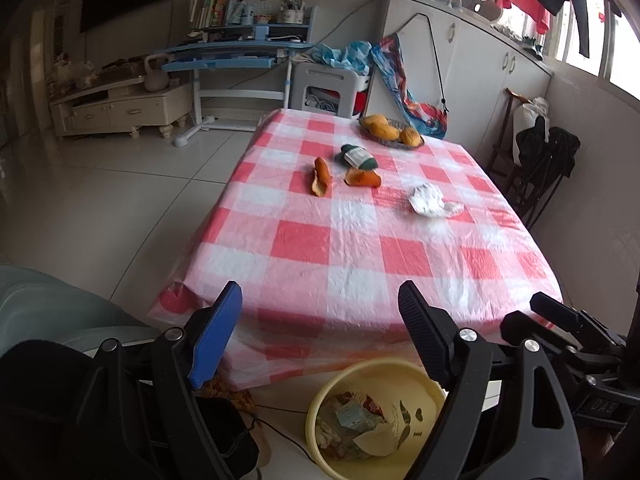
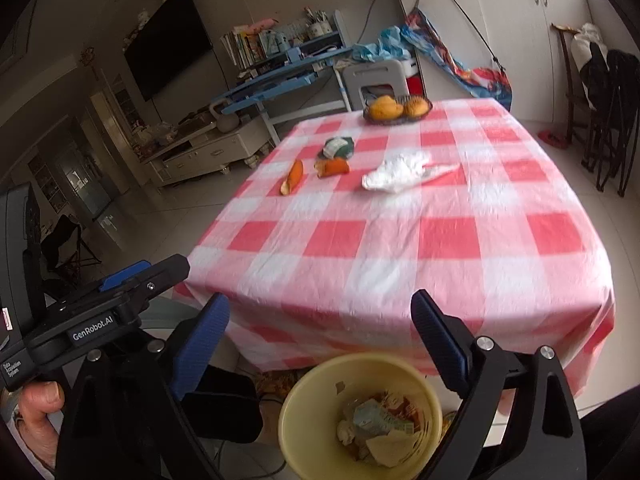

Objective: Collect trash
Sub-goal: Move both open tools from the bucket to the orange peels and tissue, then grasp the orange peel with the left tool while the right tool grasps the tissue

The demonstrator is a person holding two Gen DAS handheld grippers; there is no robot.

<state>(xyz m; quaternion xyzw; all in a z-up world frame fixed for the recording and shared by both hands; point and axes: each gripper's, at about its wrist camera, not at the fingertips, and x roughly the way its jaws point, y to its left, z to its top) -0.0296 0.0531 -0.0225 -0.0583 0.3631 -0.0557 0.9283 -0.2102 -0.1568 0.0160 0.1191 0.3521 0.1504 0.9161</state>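
The left tongs (image 1: 320, 308) and the right tongs (image 2: 320, 316) are both gaping wide and holding nothing. They are hanging over the round yellow plastic bin (image 2: 304, 392) on the floor, which is already holding paper scraps. Far up the pink checked surface (image 2: 400, 248), the crumpled white tissue (image 2: 400, 172), two orange peels (image 2: 294, 178) and a green wrapper (image 2: 338, 147) are lying. The tissue is lying nearest, so probably it is best to be reaching there first, pinching its bunched middle.

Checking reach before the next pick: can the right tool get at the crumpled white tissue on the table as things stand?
Probably yes. The right tool is open and empty, and the crumpled white tissue lies apart from the peels on bare tablecloth, with nothing between them. It does sit well up the table, so a forward stretch looks needed.
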